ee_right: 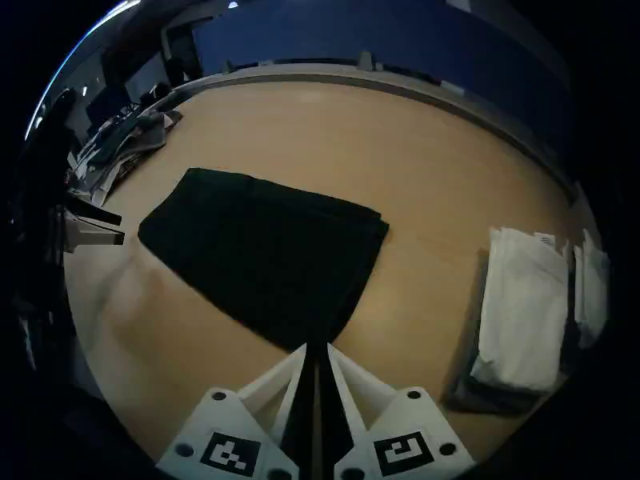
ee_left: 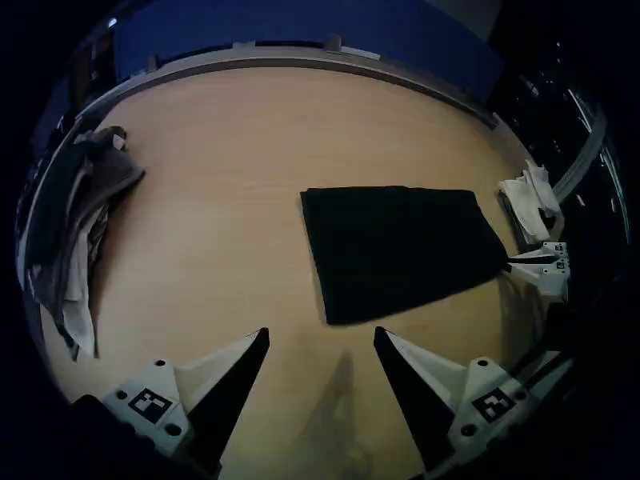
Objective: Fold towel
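Observation:
A black towel (ee_left: 400, 244) lies folded and flat on the wooden table (ee_left: 232, 152). My left gripper (ee_left: 320, 332) is open, its fingertips just short of the towel's near edge with nothing between them. My right gripper (ee_left: 512, 261) meets the towel's right corner. In the right gripper view the towel (ee_right: 264, 248) spreads out ahead, and my right gripper (ee_right: 318, 346) is shut, pinching its nearest corner. The left gripper (ee_right: 120, 226) shows at the far left beside the towel's other end.
A loose pile of grey and white cloths (ee_left: 80, 216) lies at the table's left edge. A stack of folded white towels (ee_right: 524, 308) sits to the right. A blue partition (ee_left: 320, 32) runs behind the table's curved far edge.

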The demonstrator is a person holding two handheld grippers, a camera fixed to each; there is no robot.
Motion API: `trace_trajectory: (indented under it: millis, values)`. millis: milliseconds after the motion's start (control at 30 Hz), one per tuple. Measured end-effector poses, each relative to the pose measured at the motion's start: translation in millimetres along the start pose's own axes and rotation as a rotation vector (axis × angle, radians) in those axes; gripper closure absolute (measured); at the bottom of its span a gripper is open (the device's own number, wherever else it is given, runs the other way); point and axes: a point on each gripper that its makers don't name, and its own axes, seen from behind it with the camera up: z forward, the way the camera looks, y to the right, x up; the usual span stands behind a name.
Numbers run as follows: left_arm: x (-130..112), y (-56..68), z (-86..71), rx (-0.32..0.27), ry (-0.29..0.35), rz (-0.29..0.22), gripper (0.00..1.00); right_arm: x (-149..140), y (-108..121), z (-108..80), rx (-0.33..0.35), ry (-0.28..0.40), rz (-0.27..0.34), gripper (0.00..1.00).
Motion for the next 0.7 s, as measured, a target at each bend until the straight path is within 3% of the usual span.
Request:
trace_trajectory:
  millis: [700]
  values:
    - [0.8, -7.8, -6.5, 0.017, 0.010, 0.001, 0.03, 26.0, -7.1, -10.6, -0.008, 0.060, -0.037, 0.97]
